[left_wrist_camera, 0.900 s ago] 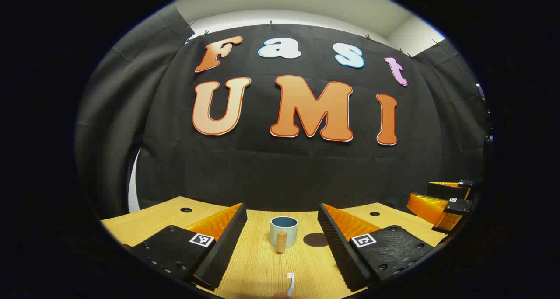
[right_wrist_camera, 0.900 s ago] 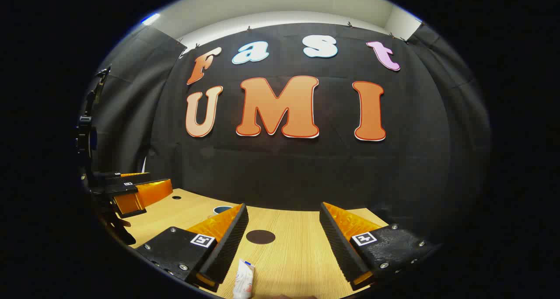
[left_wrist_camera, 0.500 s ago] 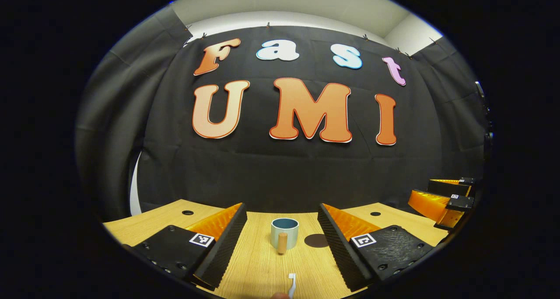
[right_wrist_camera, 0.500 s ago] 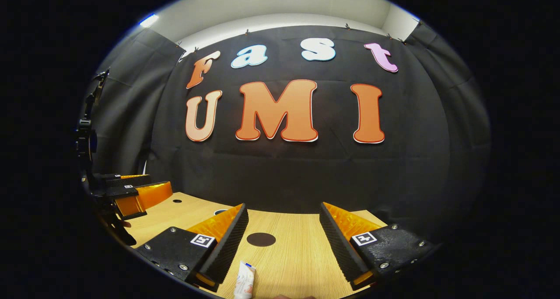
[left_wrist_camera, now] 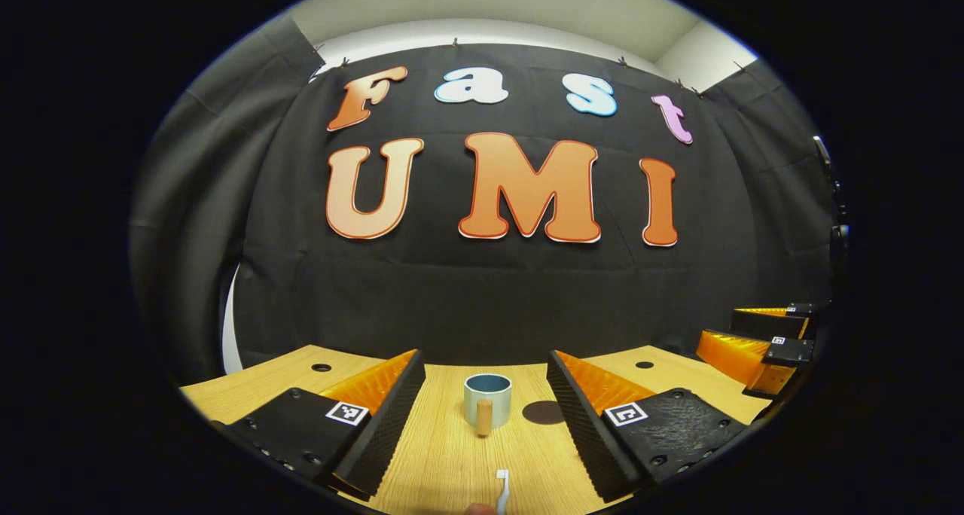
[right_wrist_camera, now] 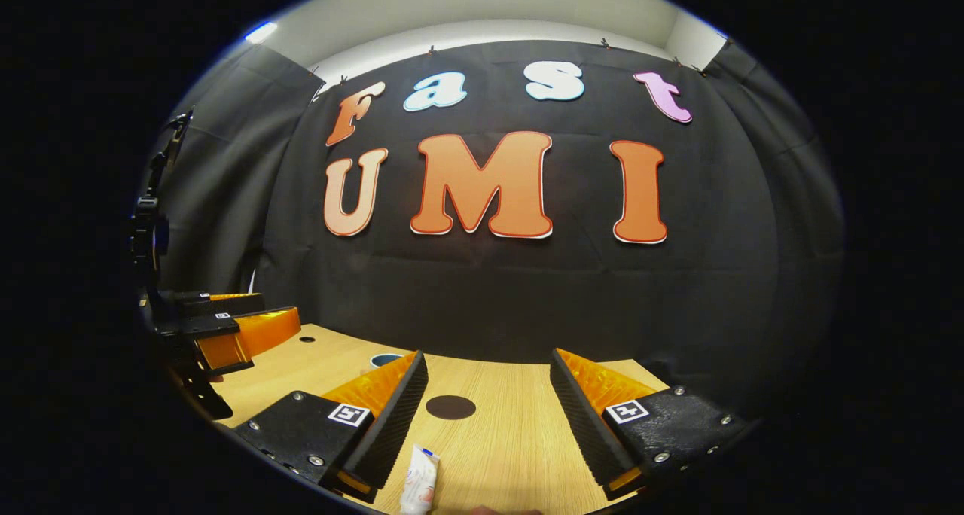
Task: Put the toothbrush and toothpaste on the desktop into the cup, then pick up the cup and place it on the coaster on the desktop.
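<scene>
Two grippers hover low over a wooden desk (left_wrist_camera: 452, 455), and we see both spread wide with nothing between their fingers. Looking along the left gripper (left_wrist_camera: 486, 432), we find the cup (left_wrist_camera: 487, 398) standing upright straight ahead, centred in the gap between the fingers and well apart from both. It is pale outside and blue inside, with a stubby wooden handle facing us. Just right of the cup, and a little farther, lies the dark round coaster (left_wrist_camera: 544, 412), flat on the desk and apart from the cup. Near us, at the bottom edge of the left gripper view, the toothbrush (left_wrist_camera: 501, 489) lies on the desk with its white head pointing toward the cup; we cannot make out its handle. Far to the right in that same view we see the right gripper from outside, raised above the desk's right edge.

Looking along the right gripper (right_wrist_camera: 486, 425), we see the coaster (right_wrist_camera: 450, 406) ahead, slightly left of centre between the open fingers. The toothpaste (right_wrist_camera: 420, 483) lies near us on the desk, close beside the left finger, its blue end pointing away. We catch just the rim of the cup (right_wrist_camera: 384, 360) peeking over that finger, farther off to the left. Far left, the left gripper (right_wrist_camera: 226, 330) hangs above the desk.
</scene>
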A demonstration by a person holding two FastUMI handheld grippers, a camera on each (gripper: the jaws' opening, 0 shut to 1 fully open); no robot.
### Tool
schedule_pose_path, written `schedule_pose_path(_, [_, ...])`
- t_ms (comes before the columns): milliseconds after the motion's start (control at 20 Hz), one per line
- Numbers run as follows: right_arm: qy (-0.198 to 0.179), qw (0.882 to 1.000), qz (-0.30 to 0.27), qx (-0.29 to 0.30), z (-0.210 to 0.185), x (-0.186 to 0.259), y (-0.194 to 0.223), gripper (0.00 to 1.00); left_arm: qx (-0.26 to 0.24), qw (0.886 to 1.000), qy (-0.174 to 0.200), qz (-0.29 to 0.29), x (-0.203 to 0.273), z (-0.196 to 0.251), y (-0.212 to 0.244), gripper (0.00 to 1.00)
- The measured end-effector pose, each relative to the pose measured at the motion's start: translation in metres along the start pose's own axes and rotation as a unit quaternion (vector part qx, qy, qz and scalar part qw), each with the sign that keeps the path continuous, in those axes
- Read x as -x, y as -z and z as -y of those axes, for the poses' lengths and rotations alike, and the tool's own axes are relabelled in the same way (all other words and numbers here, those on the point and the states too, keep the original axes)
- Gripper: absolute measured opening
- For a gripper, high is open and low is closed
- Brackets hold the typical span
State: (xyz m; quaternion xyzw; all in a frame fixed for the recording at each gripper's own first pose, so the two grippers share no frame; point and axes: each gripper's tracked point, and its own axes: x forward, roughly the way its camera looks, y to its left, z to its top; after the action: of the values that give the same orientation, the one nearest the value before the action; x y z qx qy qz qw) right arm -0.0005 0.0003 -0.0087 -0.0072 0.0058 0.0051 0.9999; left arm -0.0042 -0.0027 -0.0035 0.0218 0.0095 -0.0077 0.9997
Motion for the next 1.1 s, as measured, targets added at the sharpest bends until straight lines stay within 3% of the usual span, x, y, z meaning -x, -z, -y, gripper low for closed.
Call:
schedule_pose_path(450, [-0.033, 0.995, -0.093, -0.014, -0.018, -0.002, 0.060, 0.98, -0.013, 0.994, 0.015, -0.108, 0.000, 0.007, 0.078, 0.98])
schedule_pose_path(1100, [-0.072, 0.967, -0.245, -0.015, -0.051, -0.003, 0.148, 0.98, -0.027, 0.970, 0.030, -0.241, 0.010, 0.012, 0.168, 0.98])
